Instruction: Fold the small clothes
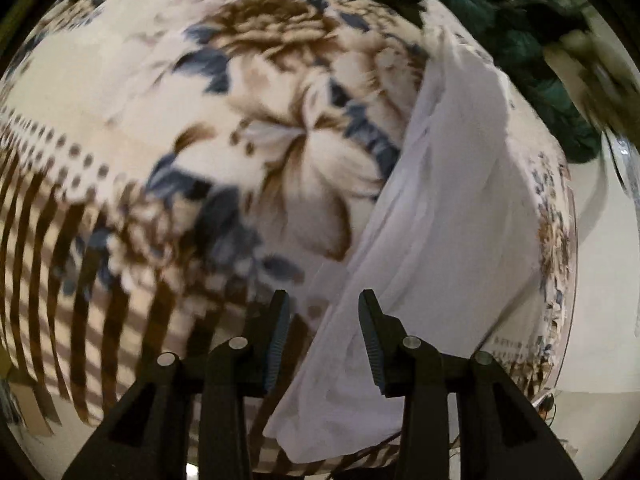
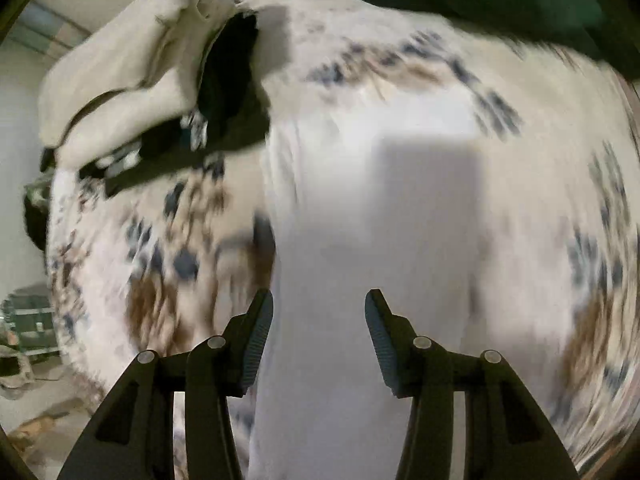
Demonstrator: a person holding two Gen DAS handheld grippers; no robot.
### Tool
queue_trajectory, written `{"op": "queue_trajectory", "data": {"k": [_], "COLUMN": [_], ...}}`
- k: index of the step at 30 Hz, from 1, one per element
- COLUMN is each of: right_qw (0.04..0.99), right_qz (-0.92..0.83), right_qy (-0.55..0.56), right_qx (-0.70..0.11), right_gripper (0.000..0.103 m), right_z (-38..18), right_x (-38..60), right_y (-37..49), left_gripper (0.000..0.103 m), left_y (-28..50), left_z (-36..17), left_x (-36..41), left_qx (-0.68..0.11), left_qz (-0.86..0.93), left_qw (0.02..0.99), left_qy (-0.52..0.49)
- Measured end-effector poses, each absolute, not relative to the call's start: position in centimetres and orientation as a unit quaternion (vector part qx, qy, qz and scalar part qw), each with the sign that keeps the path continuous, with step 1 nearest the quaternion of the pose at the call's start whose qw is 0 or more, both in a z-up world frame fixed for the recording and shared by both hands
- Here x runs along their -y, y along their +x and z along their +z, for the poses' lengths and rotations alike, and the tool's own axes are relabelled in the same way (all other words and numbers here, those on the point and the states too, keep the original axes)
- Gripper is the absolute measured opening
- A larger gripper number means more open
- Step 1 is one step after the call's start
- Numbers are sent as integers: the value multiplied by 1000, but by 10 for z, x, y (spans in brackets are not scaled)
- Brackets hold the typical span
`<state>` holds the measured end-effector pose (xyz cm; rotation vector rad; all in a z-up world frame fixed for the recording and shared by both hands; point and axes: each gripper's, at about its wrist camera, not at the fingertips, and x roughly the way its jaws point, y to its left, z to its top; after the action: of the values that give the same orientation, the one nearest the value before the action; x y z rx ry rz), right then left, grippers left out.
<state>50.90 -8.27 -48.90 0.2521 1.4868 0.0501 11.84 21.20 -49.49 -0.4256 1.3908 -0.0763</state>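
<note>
**White garment lying flat, both grippers poised open above it**

The white garment (image 1: 436,208) is lying stretched out on the floral blanket (image 1: 168,92), running as a long pale strip from the near edge away toward a dark green cloth (image 1: 520,40) bunched at the far end. The left gripper (image 1: 324,308) is hanging over the garment's near end, jaws standing apart with nothing between them. The right gripper (image 2: 319,304) is looking straight down the white garment (image 2: 360,220), jaws likewise spread and empty, its own shadow falling across the fabric.

This cloth is looking thin, light and limp: soft ripples are showing along its length, so it is likely going to sag and drag rather than hold shape. Probably slippery against the plush blanket too. Best hold, by my reckoning, is at the near corners or hem, pinching a single edge, not the middle. A cream garment (image 2: 132,68) is piled to the far left, with something dark under it, well clear.
</note>
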Motion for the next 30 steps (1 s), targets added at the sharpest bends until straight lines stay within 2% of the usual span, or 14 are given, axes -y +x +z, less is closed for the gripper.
{"op": "queue_trajectory", "data": {"k": [7,8,10,16,17,19,22,23,24,25,26,27,29,30], "right_qw": [709,701,698,700,697,691,664,664,666,666,663,666,680,687], "right_qz": [-6,-6,-50,-100,-99,-97,-54,-36,-12,13,49,66,91,95], "right_qy": [15,4,-41,29,35,39,48,49,58,76,110,128,138,134], "right_qx": [-705,-713,-713,-706,-710,-715,-744,-745,-744,-742,-739,-732,-714,-707], "right_gripper": [50,39,5,5,5,5,9,14,19,42,64,67,67,67], "right_z": [-563,-572,-579,-566,-567,-575,-595,-593,-587,-580,-566,-554,-523,-512], "right_x": [29,23,22,42,42,43,44,42,46,52,64,75,103,116], "right_y": [608,617,628,643,647,653,662,663,662,659,651,644,622,612], "left_gripper": [33,33,33,31,14,9,16,24,26,26,38,55,68,68], "left_y": [100,99,97,98,95,93,95,96,98,103,110,121,153,176], "left_z": [-510,-511,-513,-534,-537,-543,-533,-526,-513,-504,-491,-478,-456,-447], "left_x": [-207,-204,-200,-182,-183,-187,-197,-202,-208,-212,-217,-222,-226,-224], "left_qx": [-641,-640,-639,-653,-646,-653,-659,-659,-654,-647,-638,-627,-596,-580], "left_qz": [3,5,3,-8,-4,-11,-12,-7,-5,-4,0,1,-11,-21], "left_qw": [733,732,733,729,734,722,710,708,711,715,721,728,746,756], "left_qy": [-229,-232,-233,-206,-210,-229,-250,-252,-258,-265,-270,-278,-296,-302]}}
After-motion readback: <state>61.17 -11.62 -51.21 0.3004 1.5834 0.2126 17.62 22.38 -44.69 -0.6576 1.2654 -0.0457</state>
